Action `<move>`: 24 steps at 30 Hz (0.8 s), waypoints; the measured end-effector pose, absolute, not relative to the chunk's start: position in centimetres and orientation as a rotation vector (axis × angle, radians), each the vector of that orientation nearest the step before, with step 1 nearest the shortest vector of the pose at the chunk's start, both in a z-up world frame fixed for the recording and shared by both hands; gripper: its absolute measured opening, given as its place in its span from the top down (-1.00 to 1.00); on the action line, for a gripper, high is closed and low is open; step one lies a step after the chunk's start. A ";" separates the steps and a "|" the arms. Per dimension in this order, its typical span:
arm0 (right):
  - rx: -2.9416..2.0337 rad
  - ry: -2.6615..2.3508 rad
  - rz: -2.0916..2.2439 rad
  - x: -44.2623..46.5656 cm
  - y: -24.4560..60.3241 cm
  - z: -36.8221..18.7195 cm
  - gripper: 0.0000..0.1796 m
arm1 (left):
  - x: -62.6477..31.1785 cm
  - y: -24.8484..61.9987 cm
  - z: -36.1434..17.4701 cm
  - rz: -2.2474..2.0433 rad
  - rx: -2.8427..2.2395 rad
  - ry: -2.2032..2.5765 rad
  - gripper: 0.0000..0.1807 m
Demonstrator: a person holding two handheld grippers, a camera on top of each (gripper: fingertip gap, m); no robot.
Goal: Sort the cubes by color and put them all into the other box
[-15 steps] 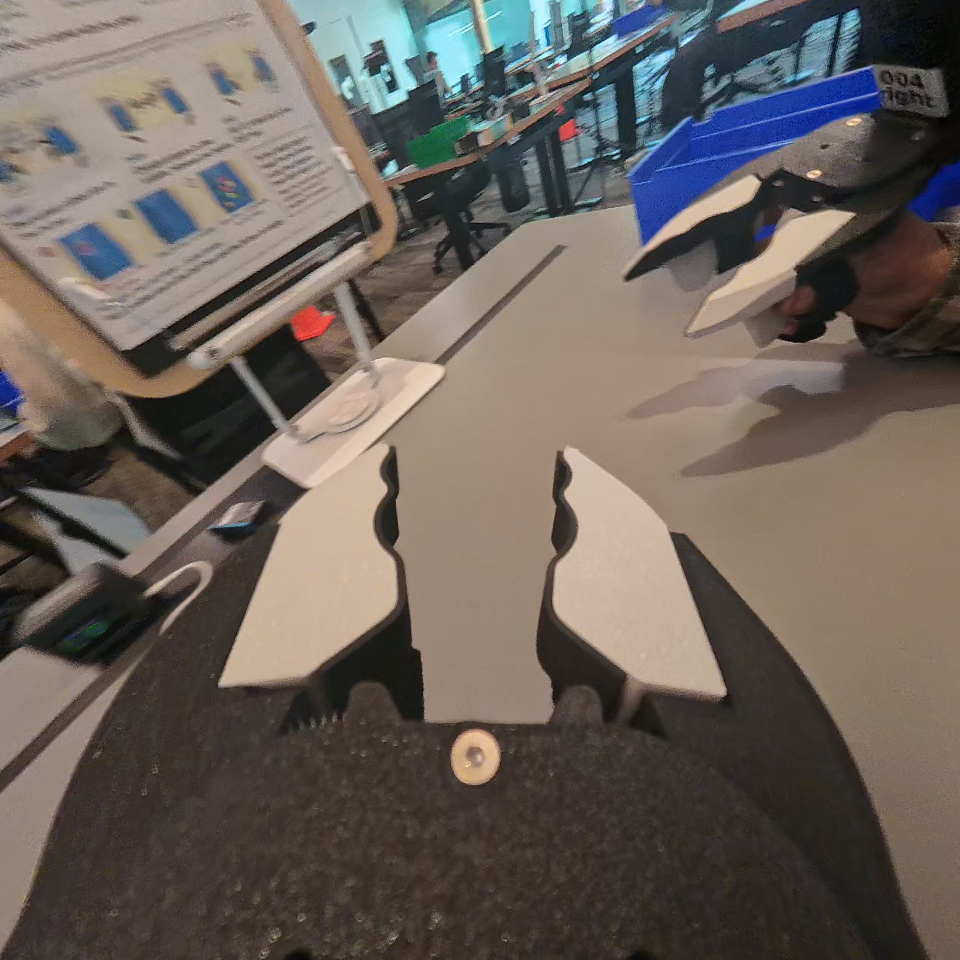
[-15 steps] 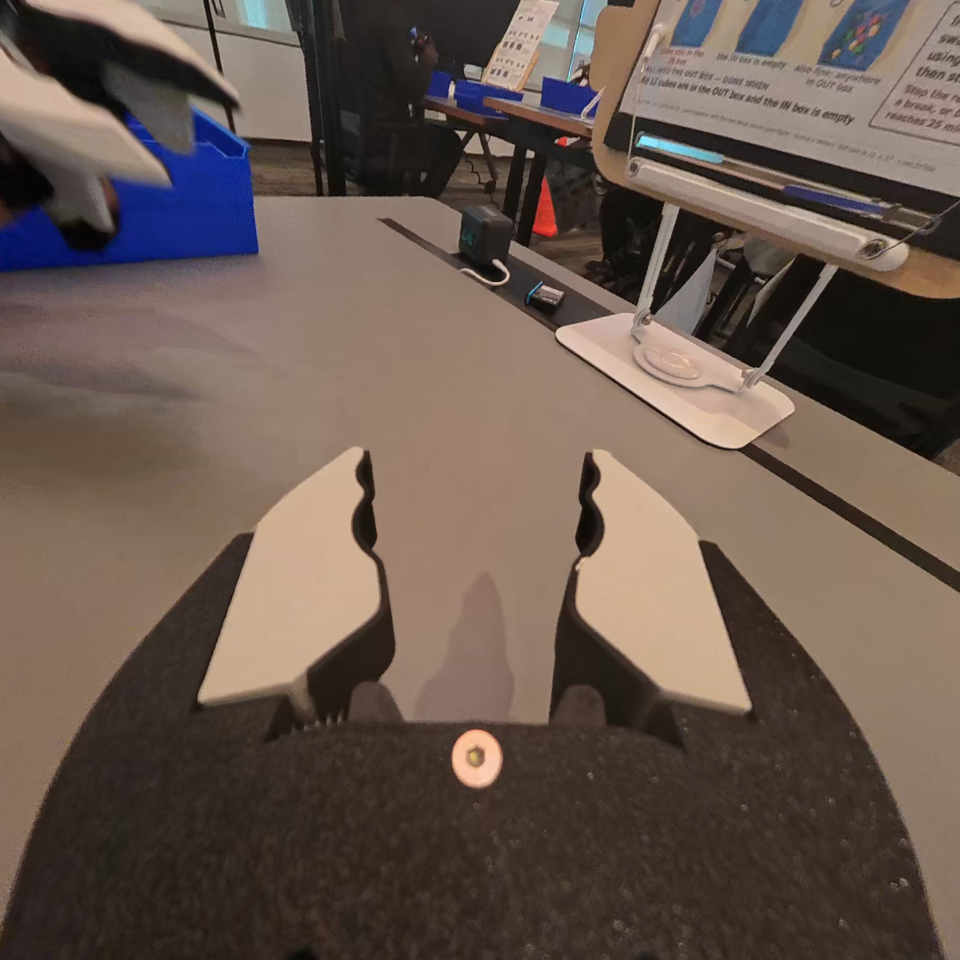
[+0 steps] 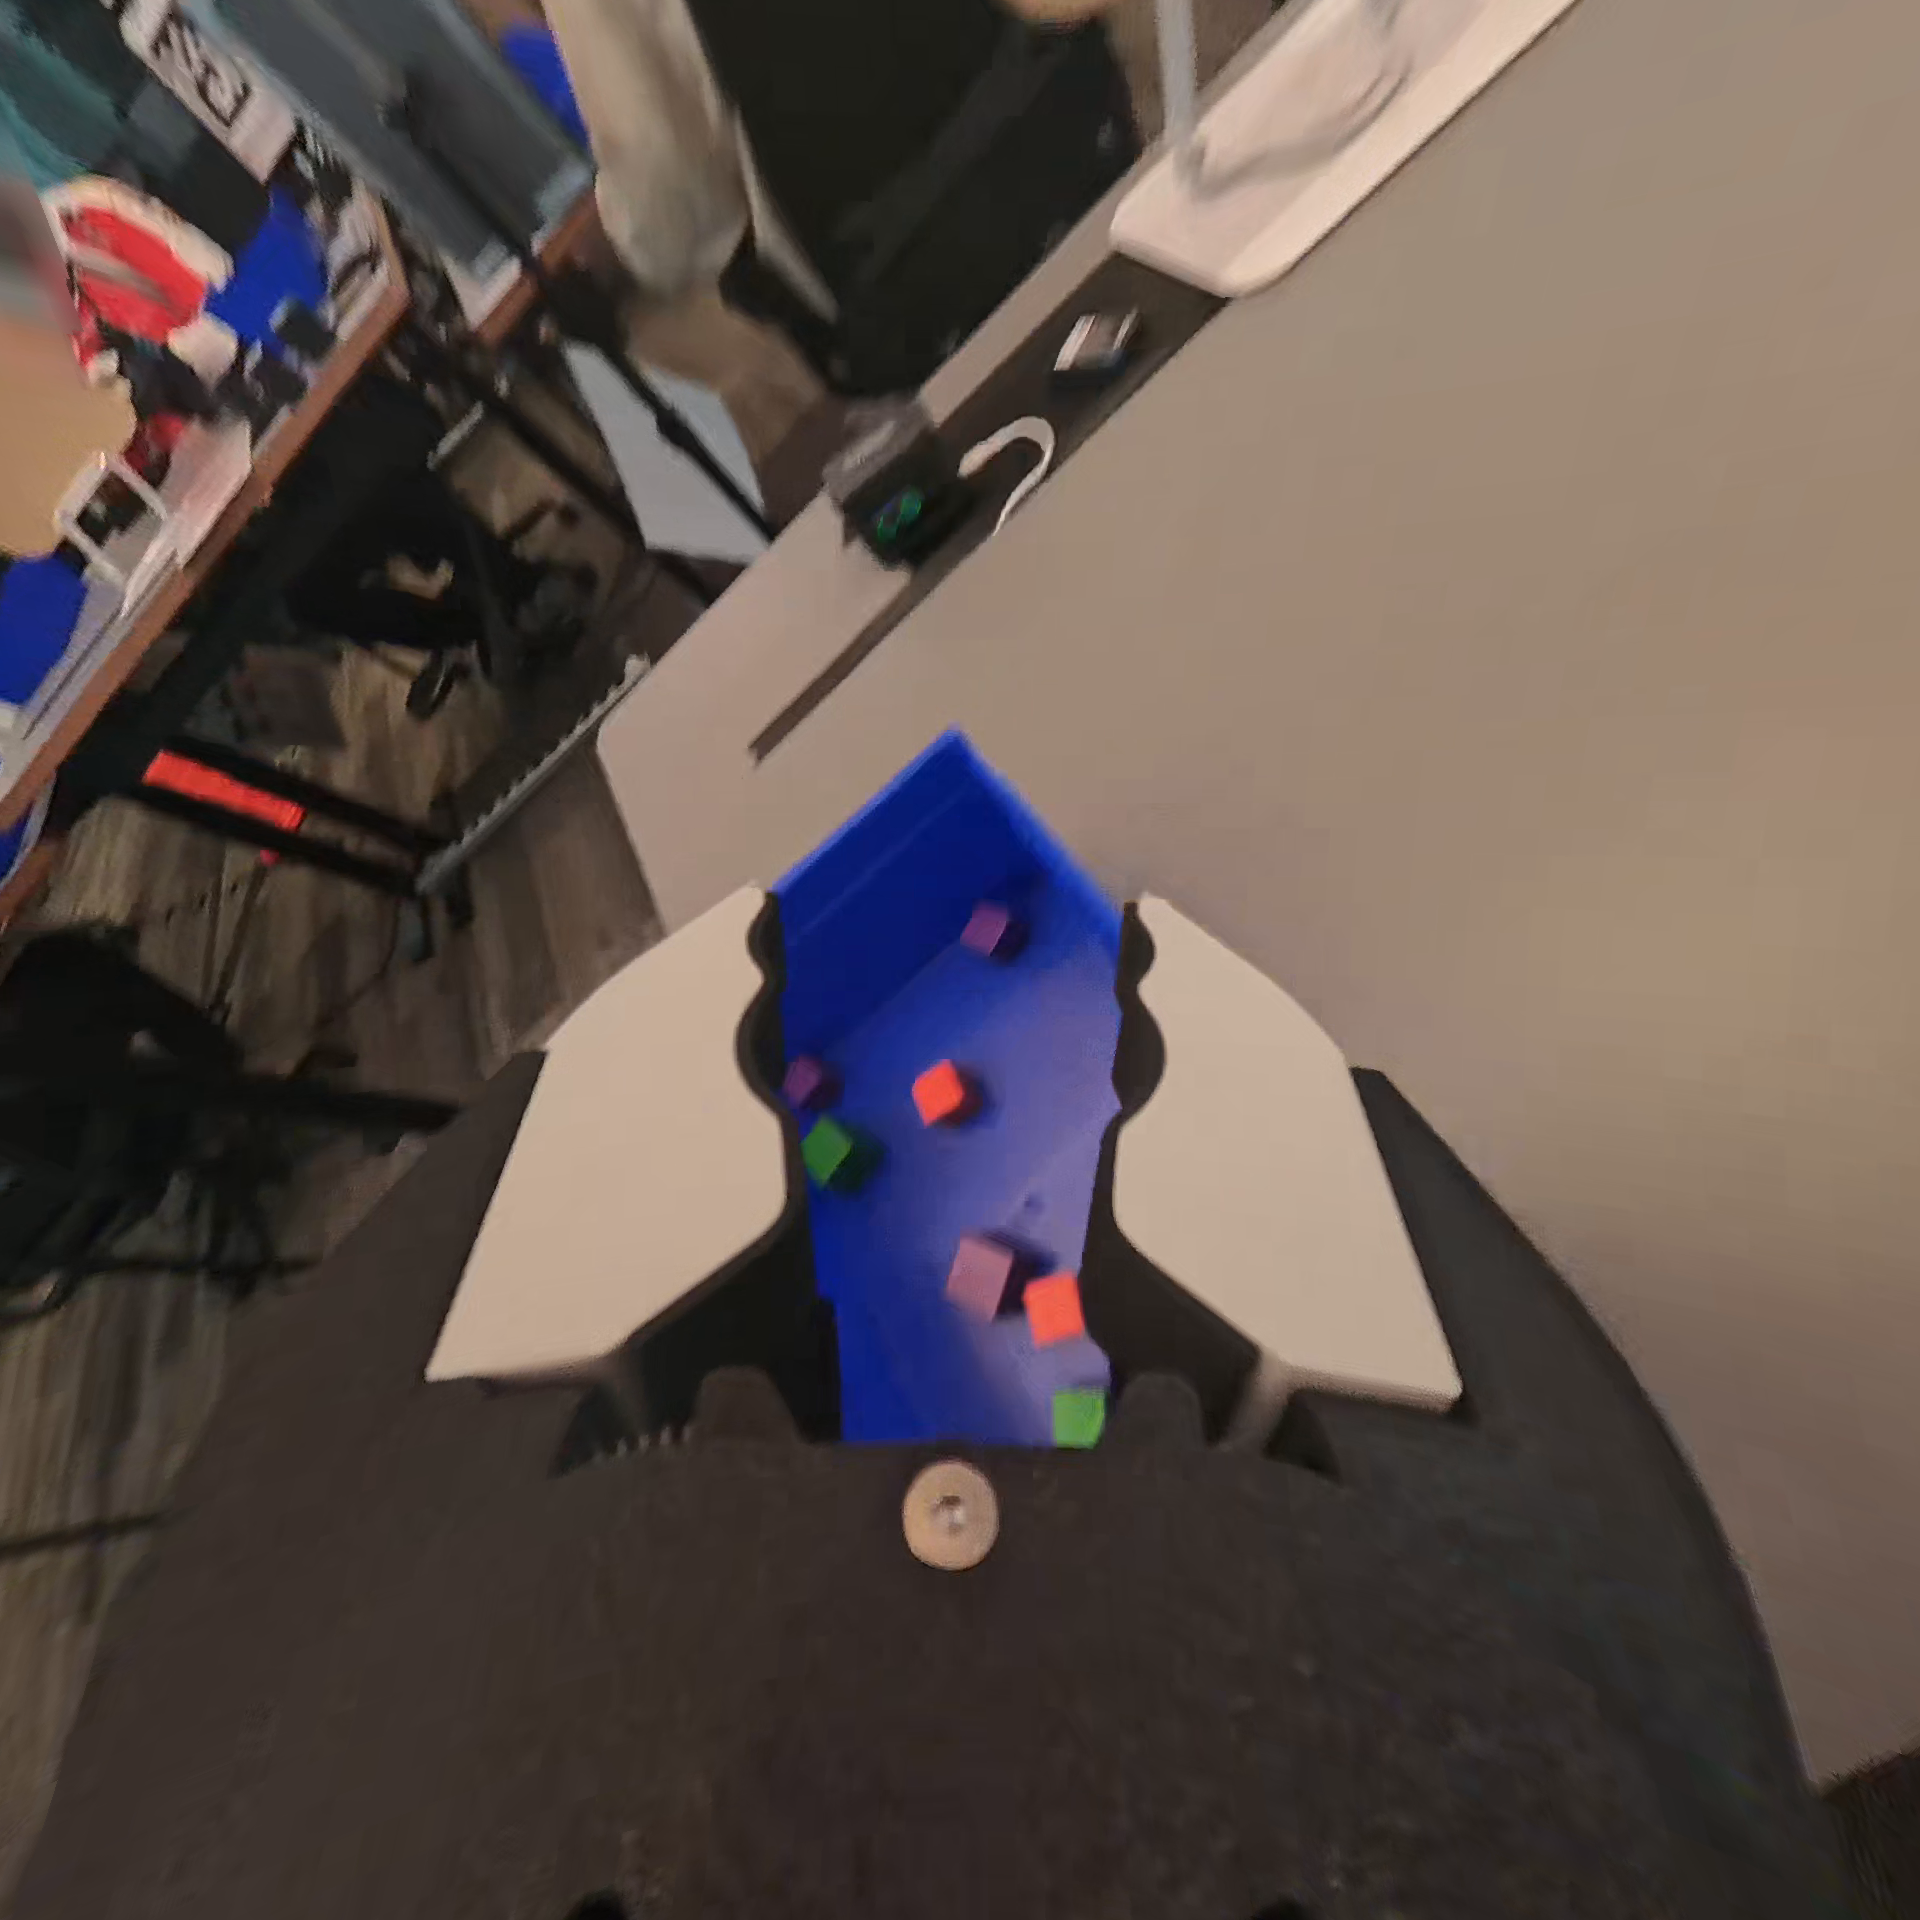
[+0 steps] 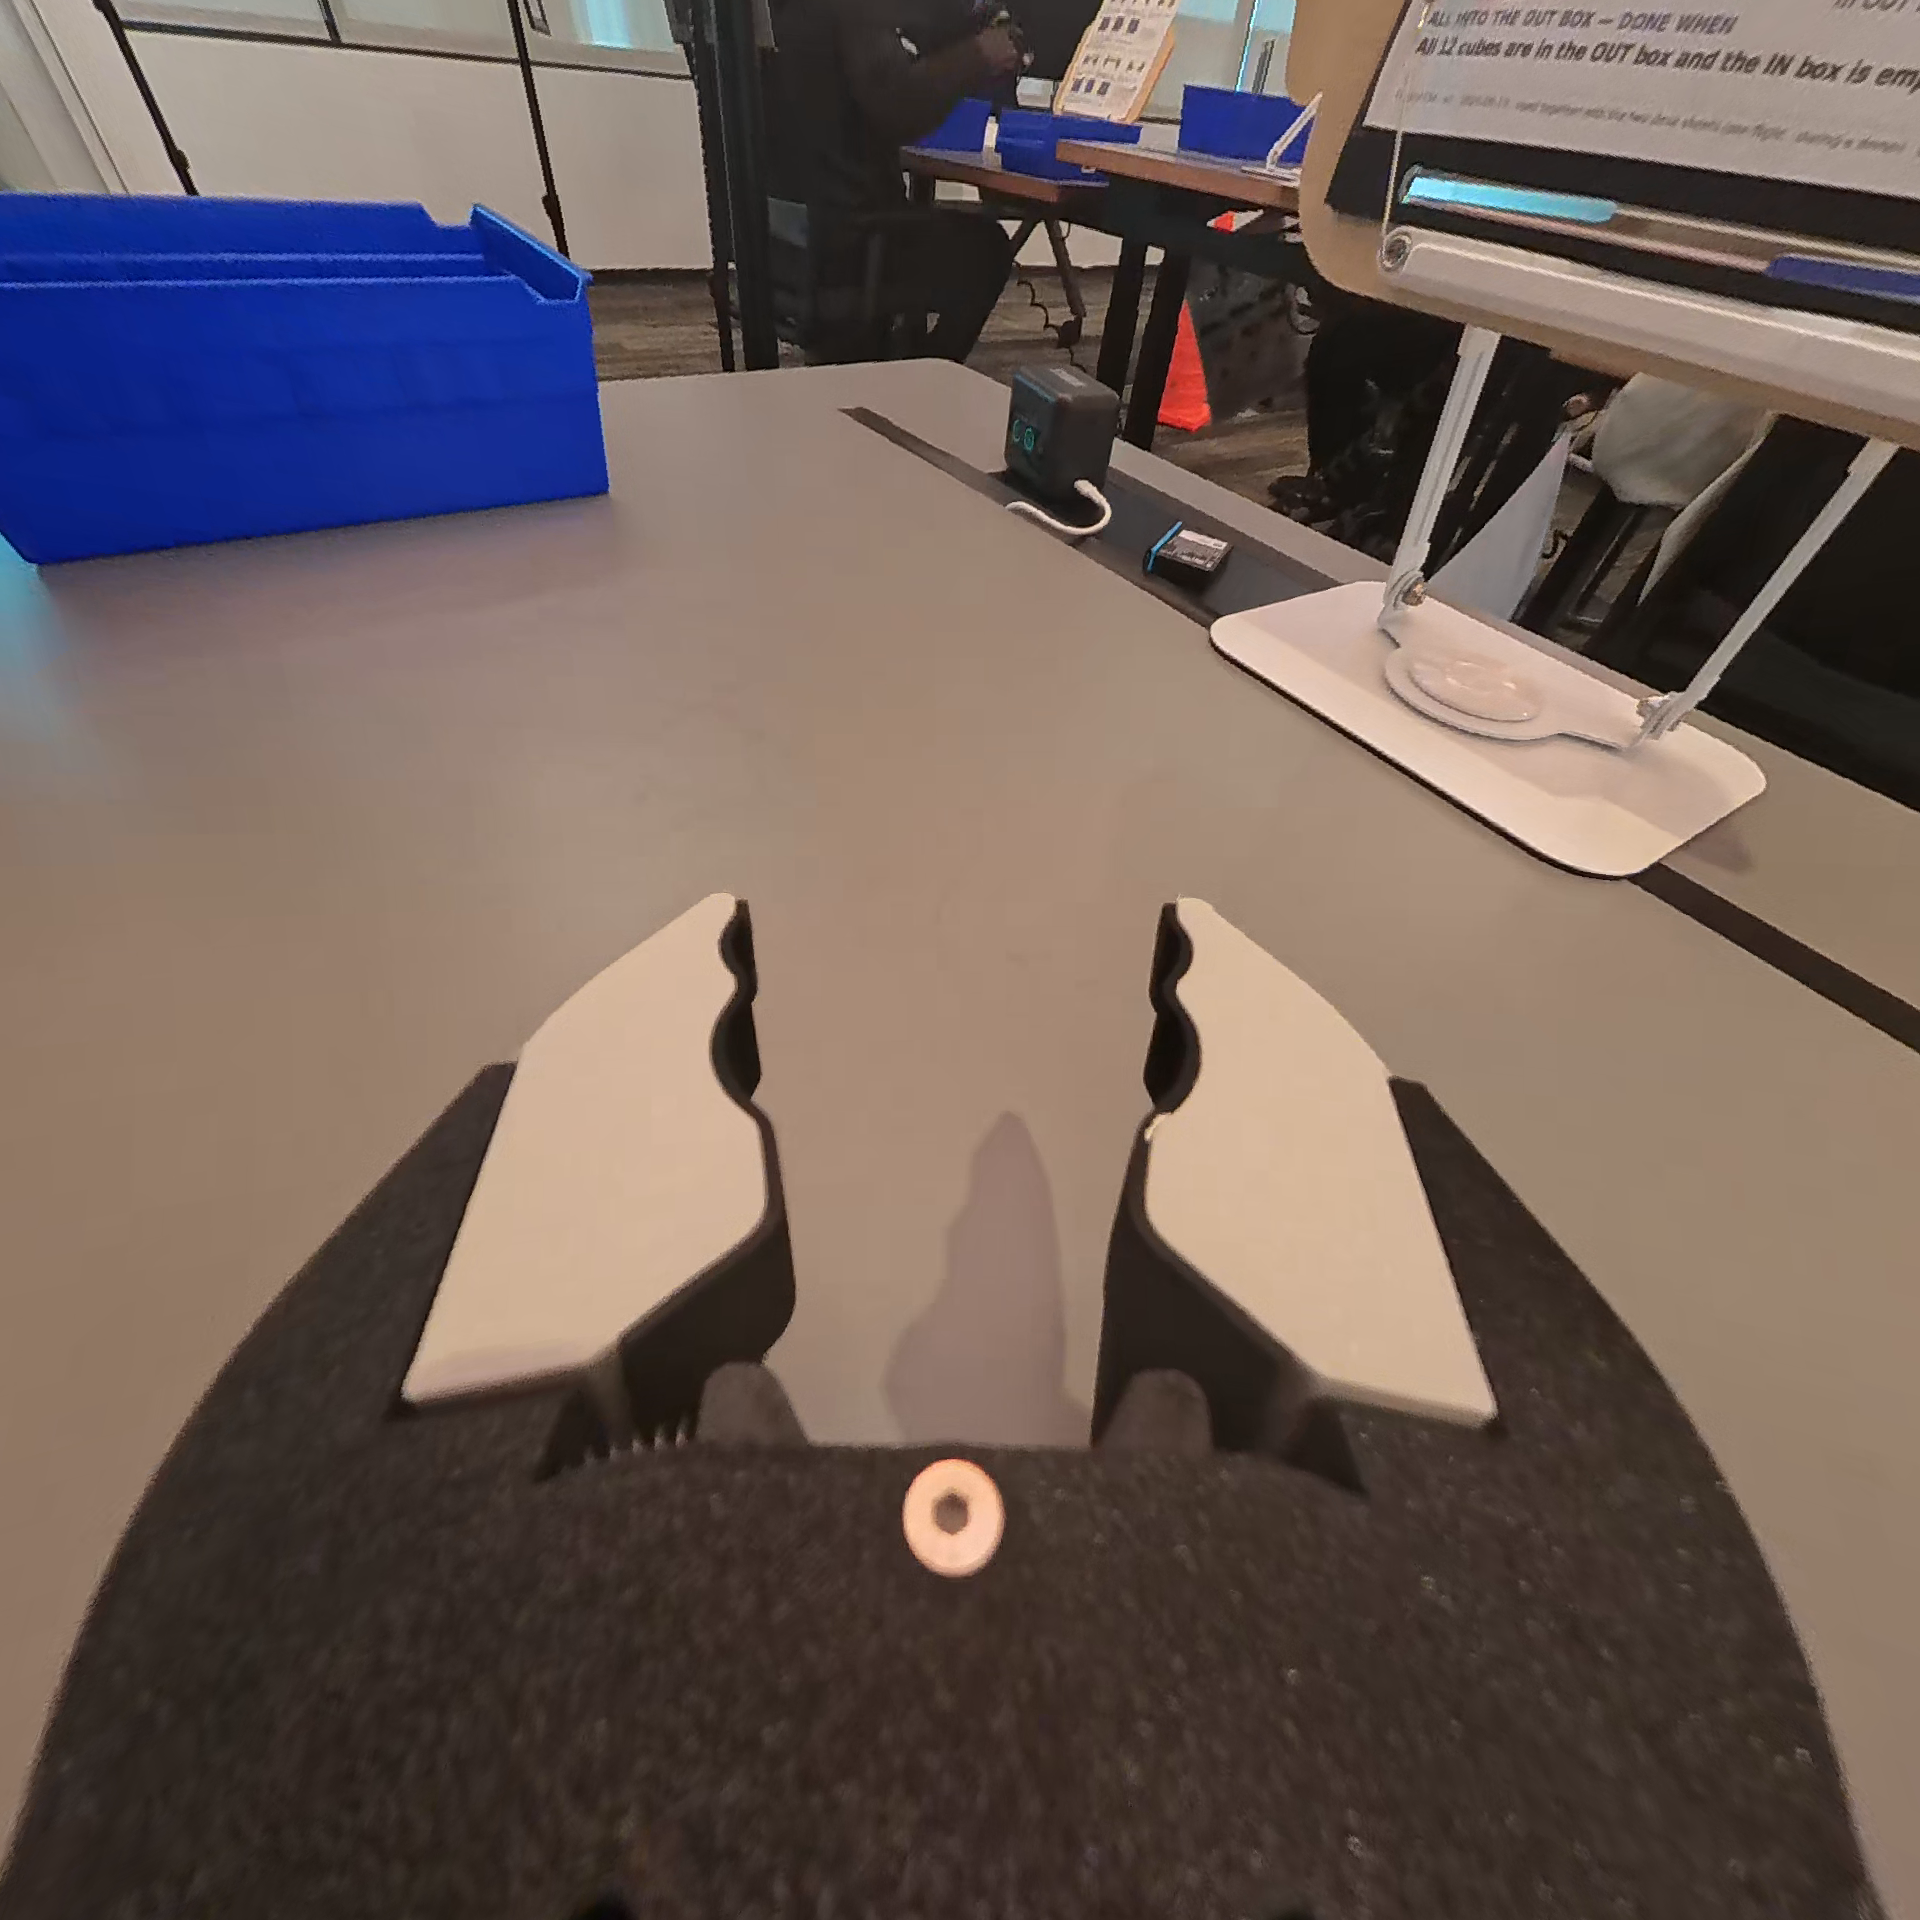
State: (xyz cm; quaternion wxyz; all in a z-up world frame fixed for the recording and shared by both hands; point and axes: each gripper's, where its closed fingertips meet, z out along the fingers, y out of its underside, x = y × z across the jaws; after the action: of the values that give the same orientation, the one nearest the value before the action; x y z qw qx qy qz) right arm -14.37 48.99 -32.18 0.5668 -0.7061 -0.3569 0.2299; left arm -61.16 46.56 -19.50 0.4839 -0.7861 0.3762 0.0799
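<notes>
Since the earlier frame, the left gripper had swung from bare table to above a blue box, jaws wide and empty. Cubes lay scattered inside; two nearly touched, so a hasty grasp could catch both. Only the right view, its gripper wide and empty, showed the second box farther off.

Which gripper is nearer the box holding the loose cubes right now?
Left. The left gripper hangs open right above the blue box of cubes; the right gripper sits low over bare table, no cubes in its view.
</notes>
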 end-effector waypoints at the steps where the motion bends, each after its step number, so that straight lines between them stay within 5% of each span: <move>1: -1.663 -0.840 0.543 -14.4 49.0 -32.3 0.19 | -62.5 46.2 -20.0 0.214 -1.955 0.916 0.30; 24: -1.697 -0.841 0.563 -14.6 49.2 -33.2 0.22 | -70.9 44.0 -35.7 0.209 -2.540 0.930 0.33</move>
State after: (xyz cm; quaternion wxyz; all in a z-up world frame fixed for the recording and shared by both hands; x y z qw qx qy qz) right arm -14.56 49.19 -33.19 0.5505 -0.7169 -0.3555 0.2380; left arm -70.88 43.97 -35.74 0.2126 -0.9149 0.3349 0.0752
